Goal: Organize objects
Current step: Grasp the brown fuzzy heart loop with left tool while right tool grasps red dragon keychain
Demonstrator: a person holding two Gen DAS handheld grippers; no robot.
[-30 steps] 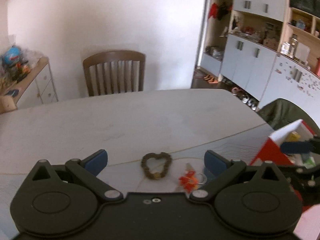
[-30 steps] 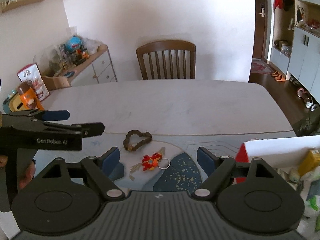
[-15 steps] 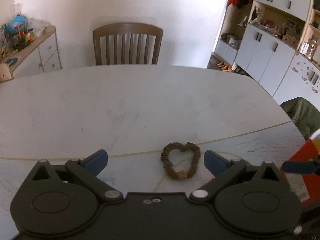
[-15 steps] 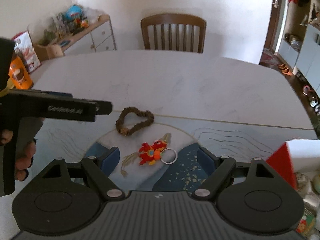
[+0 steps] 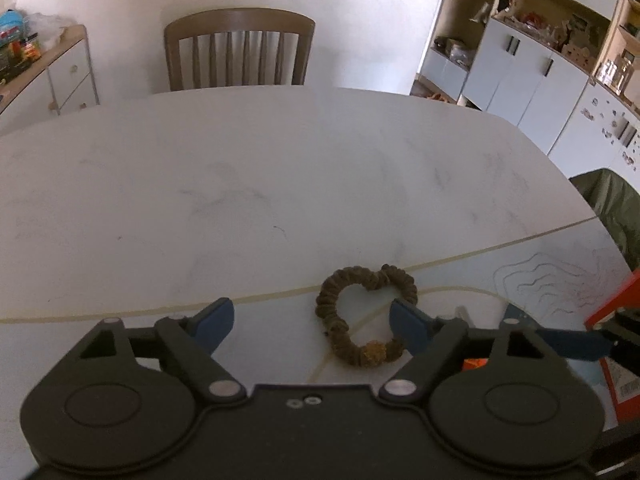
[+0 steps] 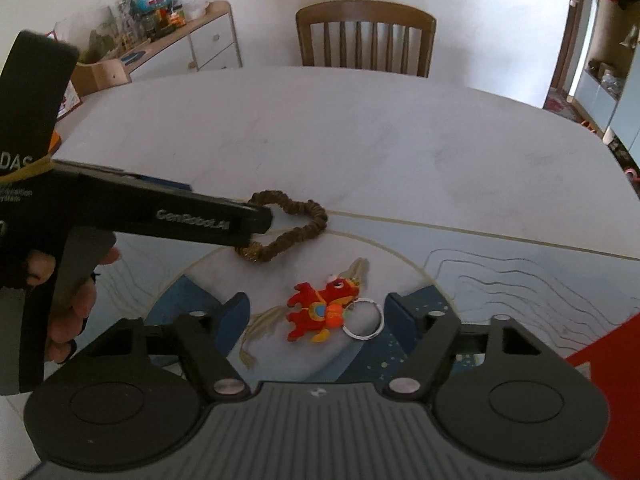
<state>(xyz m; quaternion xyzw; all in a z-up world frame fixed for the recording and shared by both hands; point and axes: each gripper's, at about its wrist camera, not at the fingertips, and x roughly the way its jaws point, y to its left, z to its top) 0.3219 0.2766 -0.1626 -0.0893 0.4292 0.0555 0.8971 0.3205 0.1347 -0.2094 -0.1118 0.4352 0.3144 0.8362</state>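
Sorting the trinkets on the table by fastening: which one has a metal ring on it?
The red dragon charm, lying between the right gripper's open jaws; its silver ring sits beside it. The brown bead loop has none.

both grippers are matte black plastic: the left gripper and right gripper each carry blue finger pads, two round housings and silver pivot screws; the right one's top is ribbed, and the left one's side reads "genrobot.ai" in white (partly blurred)
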